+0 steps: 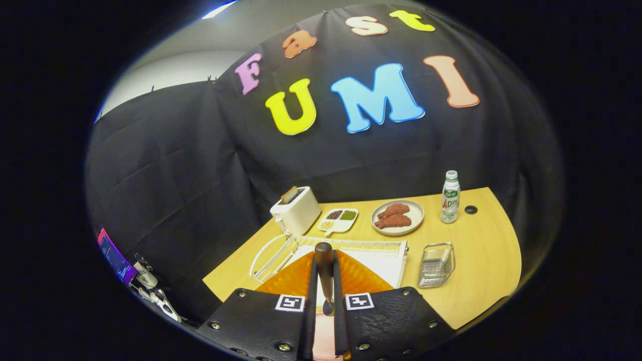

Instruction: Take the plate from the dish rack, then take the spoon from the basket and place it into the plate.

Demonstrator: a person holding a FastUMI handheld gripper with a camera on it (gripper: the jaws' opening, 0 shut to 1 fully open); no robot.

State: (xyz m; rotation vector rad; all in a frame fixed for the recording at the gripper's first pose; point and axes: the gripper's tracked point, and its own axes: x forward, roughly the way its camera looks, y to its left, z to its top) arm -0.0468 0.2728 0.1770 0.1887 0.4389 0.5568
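Claw clamped on spoon, handle pointing forward along the fingers. Orange plate directly beneath and ahead; straight down to release.

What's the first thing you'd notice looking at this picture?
Probably the spoon, pinched upright between the gripper fingers, right above the bright orange plate. Beyond them lies the white dish rack, with the metal basket beside it. At the table's far edge sit a toaster and a bottle.
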